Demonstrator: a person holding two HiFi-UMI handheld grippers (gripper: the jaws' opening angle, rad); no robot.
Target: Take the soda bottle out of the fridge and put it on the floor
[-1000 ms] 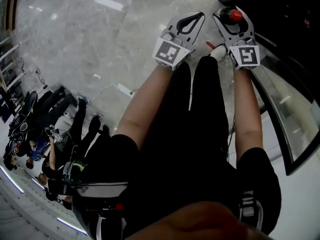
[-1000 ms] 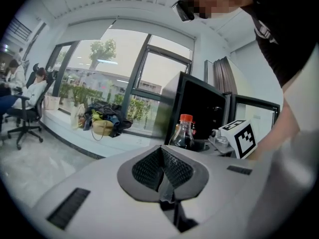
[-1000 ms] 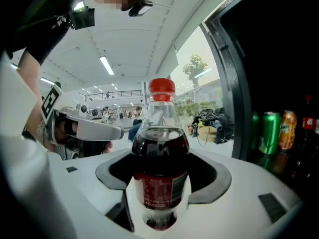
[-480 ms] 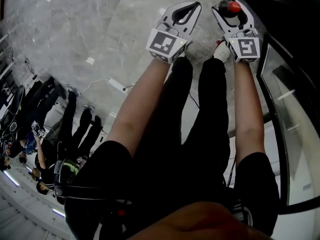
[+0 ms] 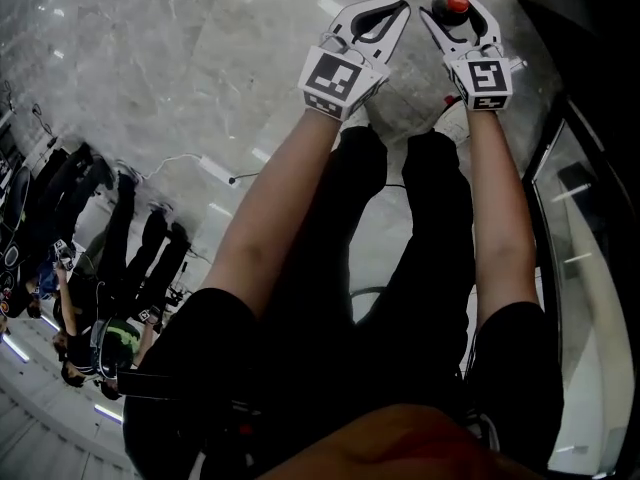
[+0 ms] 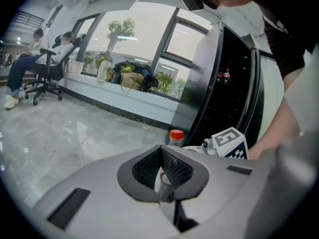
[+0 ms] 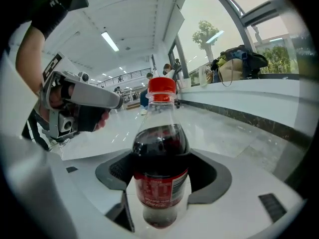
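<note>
The soda bottle (image 7: 160, 168) holds dark cola and has a red cap and a red label. It stands upright between the jaws of my right gripper (image 7: 160, 176), which is shut on its lower body. In the head view its red cap (image 5: 457, 3) shows inside the right gripper (image 5: 458, 10), above the marble floor (image 5: 200, 58). My left gripper (image 5: 400, 6) hangs just left of it with its tips touching and nothing held. In the left gripper view, the bottle cap (image 6: 176, 135) pokes up beyond the shut left gripper (image 6: 162, 148). The dark fridge (image 6: 224, 83) stands behind.
The fridge's glass door (image 5: 590, 268) runs along the right edge of the head view. The person's legs in black trousers (image 5: 400, 268) are below both grippers. A white power strip and cable (image 5: 215, 168) lie on the floor. People on office chairs (image 6: 45, 73) are at the left; bags (image 6: 132, 78) rest on a window ledge.
The view has swung away from the fridge, which now sits nearer the right edge. Both grippers keep side by side, and the bottle stays in the right one.
</note>
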